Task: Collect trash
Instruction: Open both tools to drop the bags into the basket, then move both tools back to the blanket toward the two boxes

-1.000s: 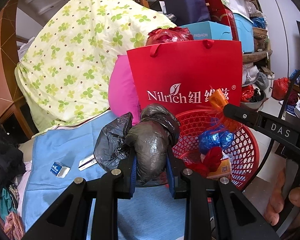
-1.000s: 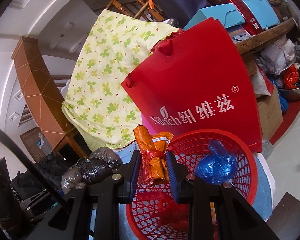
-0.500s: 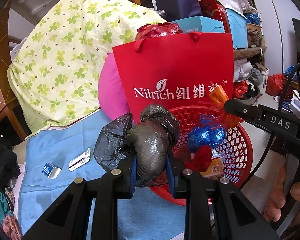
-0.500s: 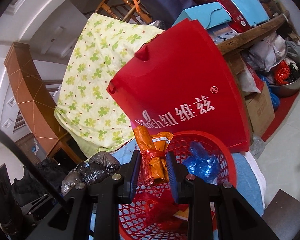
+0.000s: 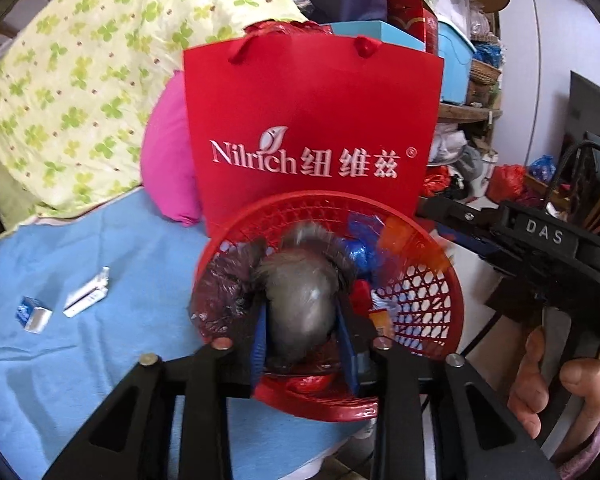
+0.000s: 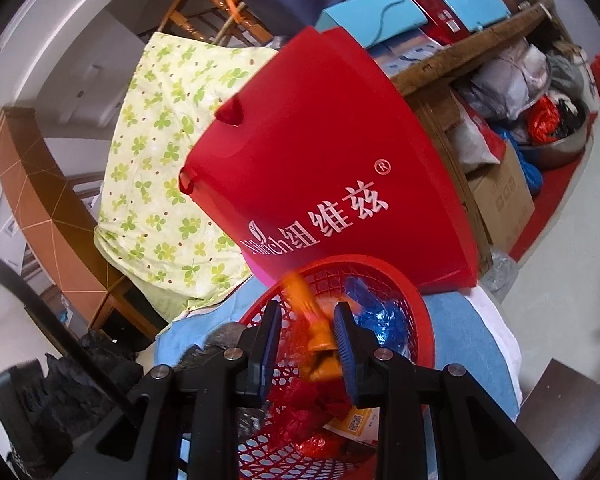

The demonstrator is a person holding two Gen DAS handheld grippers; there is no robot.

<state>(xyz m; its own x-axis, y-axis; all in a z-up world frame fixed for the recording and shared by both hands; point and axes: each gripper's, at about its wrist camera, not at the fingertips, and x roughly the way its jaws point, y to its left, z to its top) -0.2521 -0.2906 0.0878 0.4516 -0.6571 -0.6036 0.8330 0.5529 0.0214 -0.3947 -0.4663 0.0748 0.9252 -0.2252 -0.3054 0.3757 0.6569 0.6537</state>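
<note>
Grey plastic bag (image 5: 300, 304) hangs over the red basket (image 5: 428, 304), with the left gripper (image 5: 302, 340) spread and seemingly letting go. An orange wrapper (image 6: 316, 344) sits loose between the right gripper (image 6: 306, 344)'s parted jaws above the same basket. Blue and red scraps already lie inside. A small box (image 5: 34, 314) and a white packet (image 5: 88, 292) remain on the blue cloth (image 5: 100, 360).

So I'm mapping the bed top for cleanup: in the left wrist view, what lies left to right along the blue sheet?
Small blue box → white packet → grey bag in the left gripper → red basket → right gripper.
</note>
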